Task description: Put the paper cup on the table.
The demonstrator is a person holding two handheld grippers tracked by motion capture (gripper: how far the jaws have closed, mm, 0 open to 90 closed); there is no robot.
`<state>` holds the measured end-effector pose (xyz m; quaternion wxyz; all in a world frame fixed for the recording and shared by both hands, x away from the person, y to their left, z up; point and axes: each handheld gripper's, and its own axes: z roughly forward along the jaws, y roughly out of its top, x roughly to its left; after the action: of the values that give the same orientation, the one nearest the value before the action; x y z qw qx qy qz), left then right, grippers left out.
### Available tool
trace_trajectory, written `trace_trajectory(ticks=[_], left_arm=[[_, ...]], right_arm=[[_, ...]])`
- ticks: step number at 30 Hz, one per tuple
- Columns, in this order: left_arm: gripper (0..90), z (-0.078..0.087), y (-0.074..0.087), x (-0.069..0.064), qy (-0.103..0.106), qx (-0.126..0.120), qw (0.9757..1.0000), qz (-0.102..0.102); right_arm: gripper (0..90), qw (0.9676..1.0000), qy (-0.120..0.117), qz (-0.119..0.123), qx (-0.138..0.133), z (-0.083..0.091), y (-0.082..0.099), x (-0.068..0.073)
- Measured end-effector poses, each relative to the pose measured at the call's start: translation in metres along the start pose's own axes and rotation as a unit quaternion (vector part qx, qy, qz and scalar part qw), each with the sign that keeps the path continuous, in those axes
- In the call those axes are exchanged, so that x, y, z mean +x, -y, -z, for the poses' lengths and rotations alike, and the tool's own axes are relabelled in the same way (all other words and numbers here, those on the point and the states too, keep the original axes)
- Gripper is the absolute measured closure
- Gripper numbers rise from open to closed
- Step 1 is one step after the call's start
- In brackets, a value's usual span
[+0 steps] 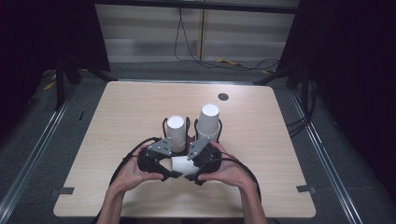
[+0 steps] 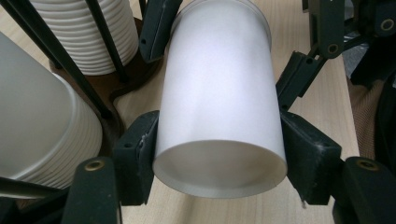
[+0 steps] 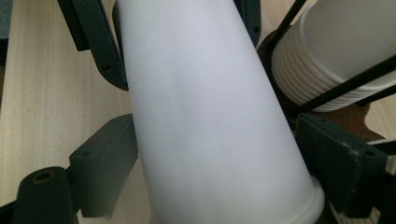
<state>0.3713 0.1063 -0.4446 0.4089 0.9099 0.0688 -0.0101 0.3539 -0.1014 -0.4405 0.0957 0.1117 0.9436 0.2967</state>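
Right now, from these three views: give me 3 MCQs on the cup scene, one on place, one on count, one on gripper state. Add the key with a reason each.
1. Where is the single white cup?
A. Lying between the two grippers, in front of the stacks
B. Upright at the table's far edge
C. On the floor

2. How many cup stacks stand in wire holders on the table?
A. One
B. Two
C. Four

3. What is the left gripper doing?
A. Open, well off the cup
B. Shut on nothing
C. Shut on the cup

Key:
1 A, the high view shows it on its side between both hands.
2 B, a left stack and a right stack stand there.
3 C, both pads press its walls in the left gripper view.
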Motion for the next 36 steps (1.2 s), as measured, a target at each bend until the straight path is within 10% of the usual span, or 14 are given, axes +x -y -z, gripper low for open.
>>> trace_trajectory(ticks=[36], left_arm=[[34.4,0.013,0.015,-0.011,-0.028,-0.077,0.9964,0.019]], right_arm=[[14.2,0.9969,0.003,-0.076,-0.018,0.004,0.036,0.002]])
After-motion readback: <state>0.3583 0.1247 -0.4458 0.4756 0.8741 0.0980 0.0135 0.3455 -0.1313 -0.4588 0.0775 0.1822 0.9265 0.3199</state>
